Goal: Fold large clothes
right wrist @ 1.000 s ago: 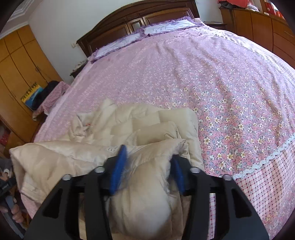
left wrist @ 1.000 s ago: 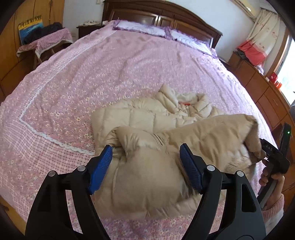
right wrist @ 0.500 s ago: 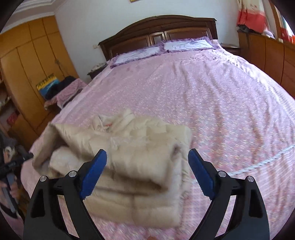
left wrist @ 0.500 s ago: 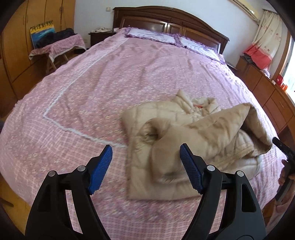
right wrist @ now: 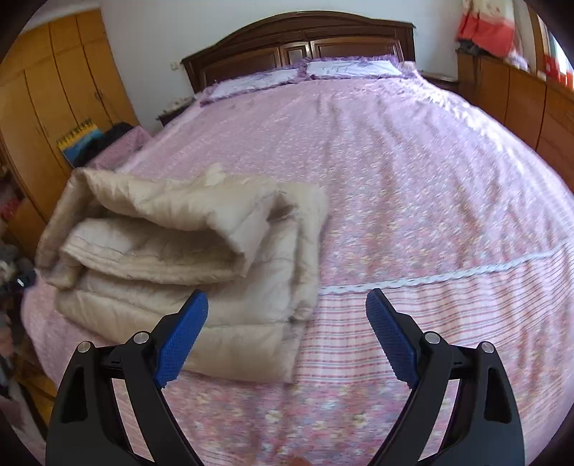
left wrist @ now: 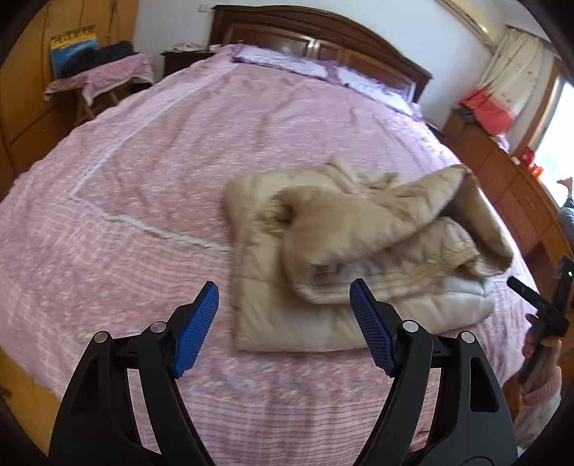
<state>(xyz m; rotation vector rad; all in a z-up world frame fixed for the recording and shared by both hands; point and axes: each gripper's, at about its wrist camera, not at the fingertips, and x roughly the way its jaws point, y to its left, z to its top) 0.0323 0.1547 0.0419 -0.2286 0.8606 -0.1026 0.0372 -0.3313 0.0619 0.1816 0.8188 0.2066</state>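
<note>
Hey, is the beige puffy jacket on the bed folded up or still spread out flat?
Folded, loosely. The beige jacket lies in stacked, doubled-over layers on the pink bedspread; its top layer bulges rather than lying flat.

You face a wide bed [left wrist: 179,150] under a pink flowered cover, its dark wooden headboard [right wrist: 297,43] against a white wall [right wrist: 150,32]. Orange wardrobes [right wrist: 46,89] stand left; low wooden cabinets [right wrist: 520,96] and a bright curtained window [left wrist: 552,143] right.
</note>
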